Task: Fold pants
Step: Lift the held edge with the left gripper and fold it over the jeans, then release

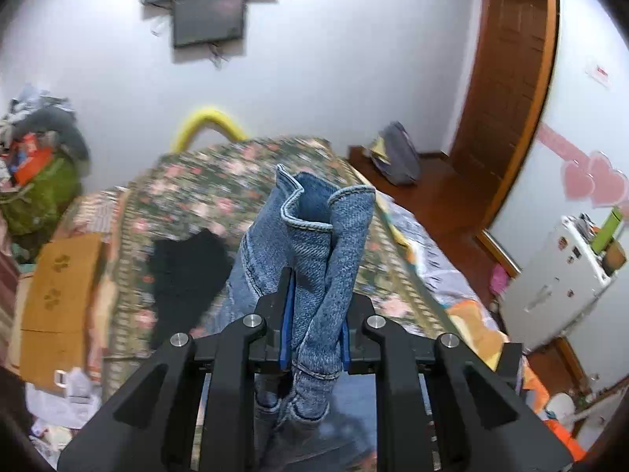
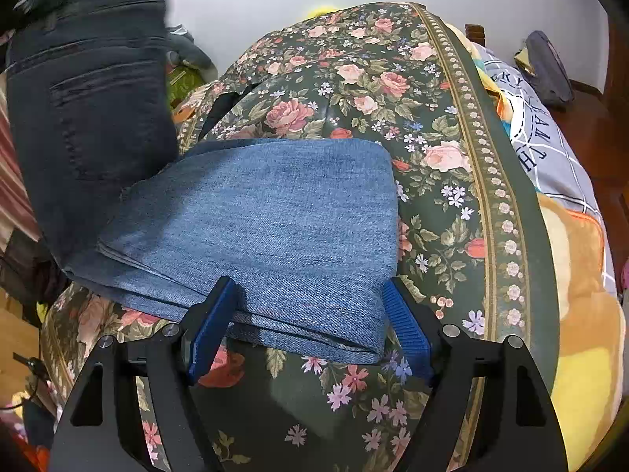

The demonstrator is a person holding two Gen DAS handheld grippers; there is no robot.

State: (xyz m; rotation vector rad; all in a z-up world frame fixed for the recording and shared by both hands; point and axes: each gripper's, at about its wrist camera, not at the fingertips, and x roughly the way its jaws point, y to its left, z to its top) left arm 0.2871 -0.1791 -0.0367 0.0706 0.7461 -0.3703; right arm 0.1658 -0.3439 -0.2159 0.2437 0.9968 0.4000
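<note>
In the left wrist view my left gripper (image 1: 313,314) is shut on a bunched hem of blue jeans (image 1: 314,236), held up above the bed; the rest of the denim hangs down below the jaws. In the right wrist view a folded stack of blue jeans (image 2: 267,228) lies flat on the floral bedspread (image 2: 452,236). My right gripper (image 2: 310,322) is open, its blue fingers (image 2: 405,326) either side of the stack's near edge, low over the bed. At the upper left a dark denim garment (image 2: 90,98) hangs in the air, touching the stack's left side.
A black garment (image 1: 184,275) lies on the bedspread (image 1: 220,188). A cardboard box (image 1: 59,303) and clutter sit left of the bed. A wooden door (image 1: 507,98), a grey bag (image 1: 397,153) and a white fridge (image 1: 550,283) stand right. An orange blanket (image 2: 578,275) covers the bed's right edge.
</note>
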